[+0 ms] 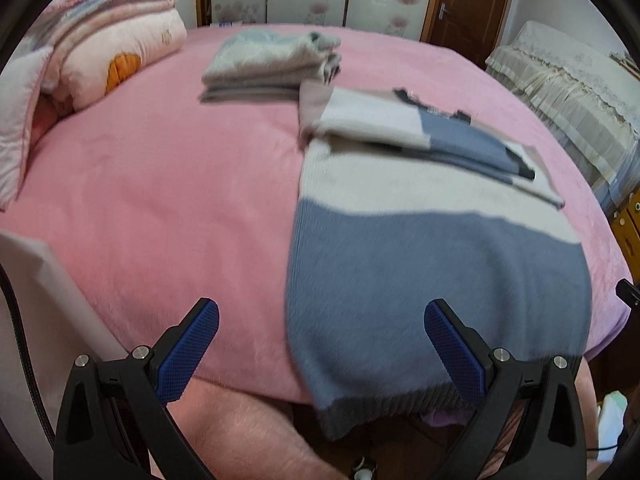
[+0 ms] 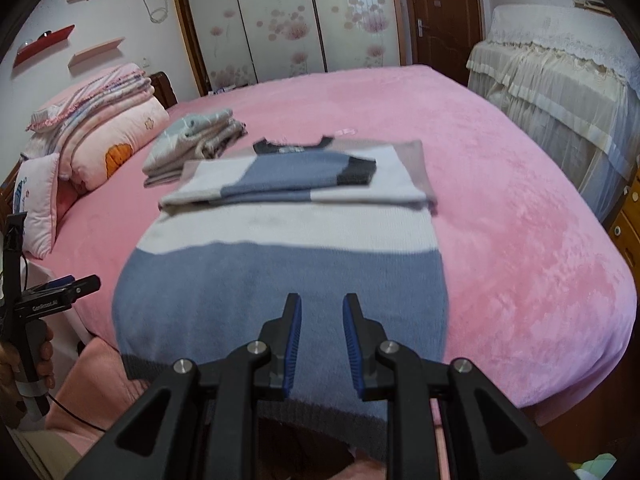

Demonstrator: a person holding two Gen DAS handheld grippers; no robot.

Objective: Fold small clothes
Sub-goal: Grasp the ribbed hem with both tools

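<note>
A knit sweater [image 1: 420, 240] [image 2: 280, 260] in blue, white and pale pink lies flat on the pink bed [image 1: 160, 200] [image 2: 520, 220]. Its sleeves [image 2: 300, 176] are folded across the chest, and its grey hem hangs over the near edge. My left gripper [image 1: 322, 308] is wide open above the sweater's left hem corner, with nothing between its pads. In the right wrist view the left gripper [image 2: 80, 282] shows at the far left, held in a hand. My right gripper [image 2: 322, 300] hovers over the hem's middle, its pads a narrow gap apart and holding nothing.
A stack of folded grey and beige clothes [image 1: 272, 68] [image 2: 192, 144] lies behind the sweater on the left. Pillows and folded quilts [image 1: 112, 40] [image 2: 100, 132] are piled at the head of the bed. Cloth-covered furniture [image 1: 568, 92] [image 2: 560, 80] stands to the right.
</note>
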